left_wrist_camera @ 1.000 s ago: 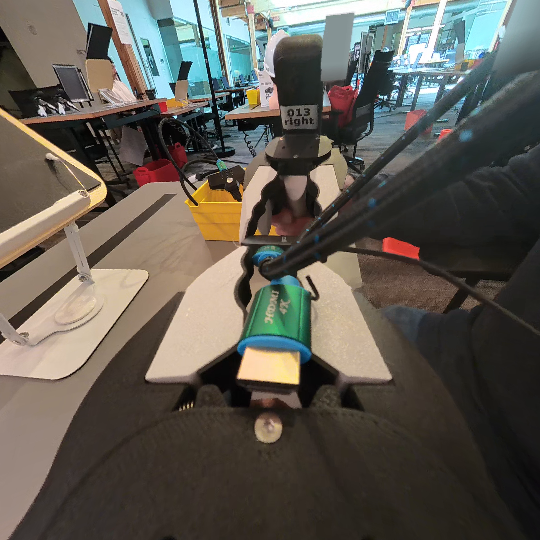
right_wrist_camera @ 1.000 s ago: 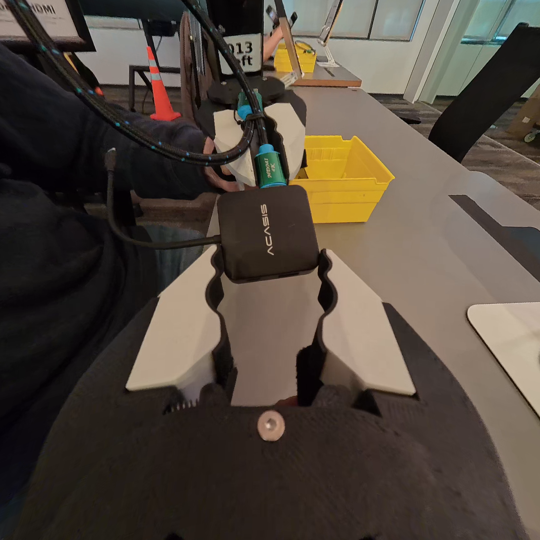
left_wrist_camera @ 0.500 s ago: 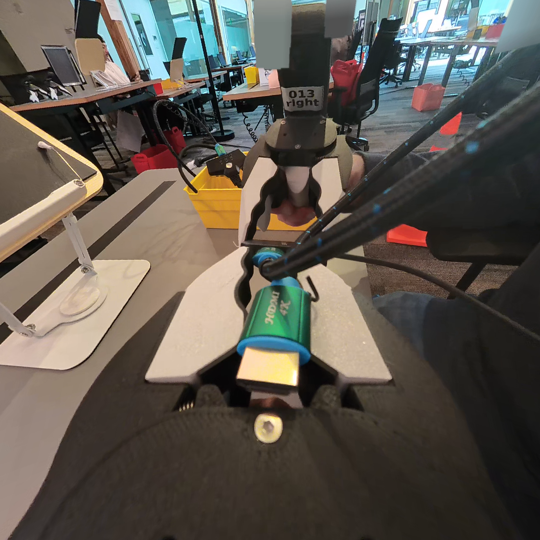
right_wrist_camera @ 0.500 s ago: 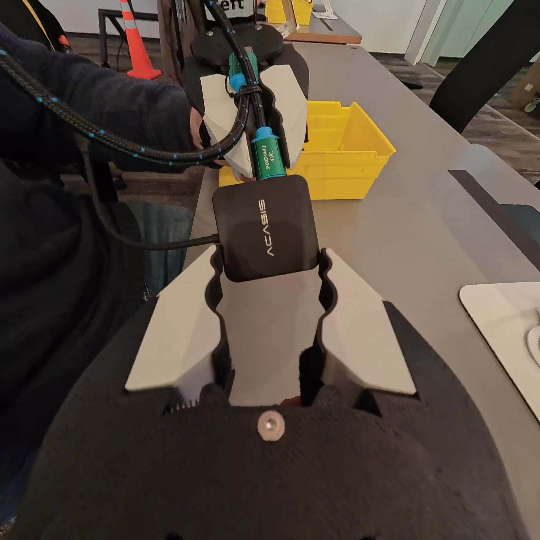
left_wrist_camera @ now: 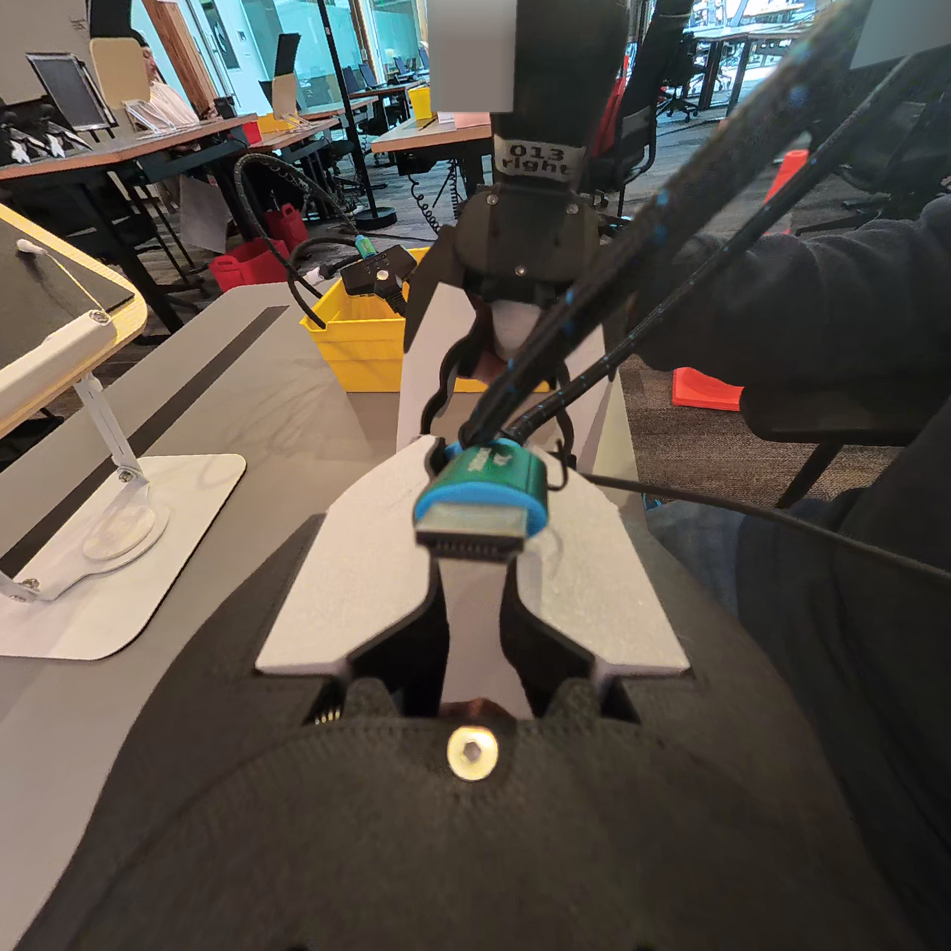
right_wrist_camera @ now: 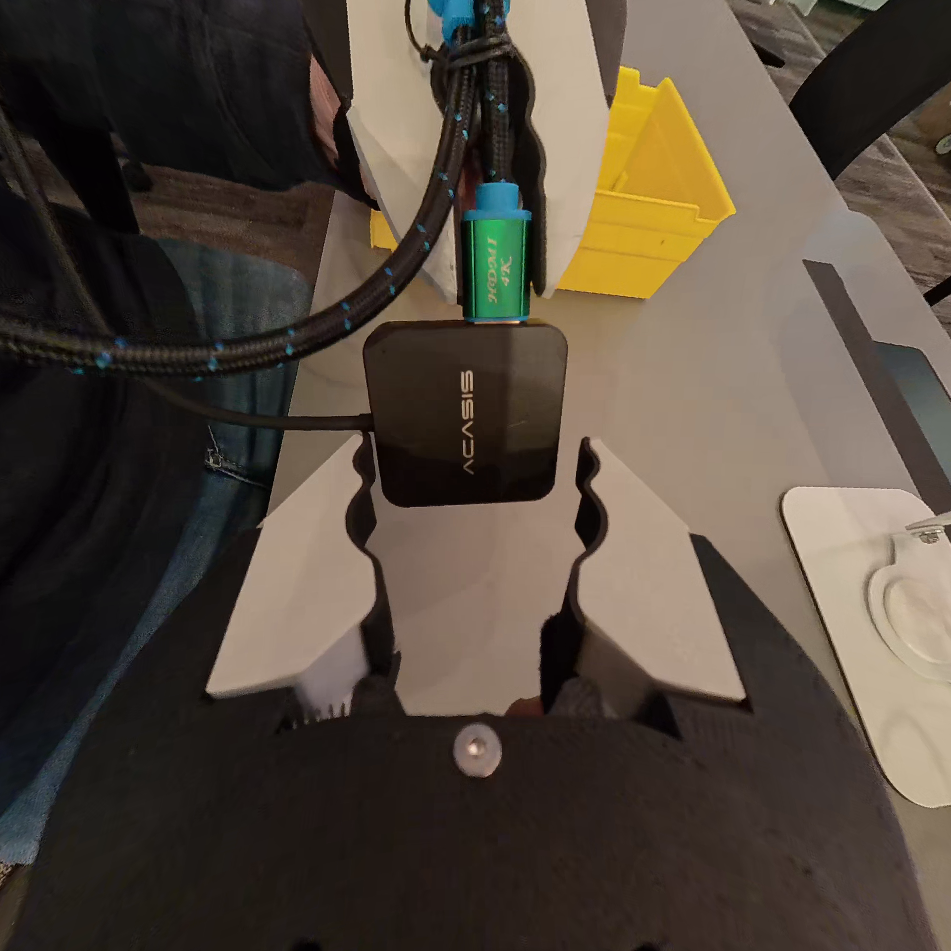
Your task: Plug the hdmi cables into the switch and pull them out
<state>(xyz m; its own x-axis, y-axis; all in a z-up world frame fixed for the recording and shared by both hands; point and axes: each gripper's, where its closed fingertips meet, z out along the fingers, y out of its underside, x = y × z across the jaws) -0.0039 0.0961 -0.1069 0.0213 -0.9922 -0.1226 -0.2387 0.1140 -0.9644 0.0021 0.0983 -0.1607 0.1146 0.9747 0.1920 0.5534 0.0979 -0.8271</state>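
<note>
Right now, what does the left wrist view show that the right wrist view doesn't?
Left wrist only: a loose green plug, its bare metal tip toward the camera, and a second black box at the yellow bin rim.
Right wrist only: the black switch with a plugged-in green plug at its far edge.
Both: the bin, the braided cables and the white stand base.

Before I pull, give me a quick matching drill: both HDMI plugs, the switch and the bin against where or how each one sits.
Things:
1. HDMI plug in the right wrist view
2. HDMI plug in the left wrist view
3. black switch
4. yellow bin

States:
A. between the right gripper's spread fingers
B. on the table, beyond the switch
C. unplugged, metal end bare and facing the camera
D. seated in the switch's far edge

Pairs: 1-D, 2-C, 3-A, 4-B
</note>
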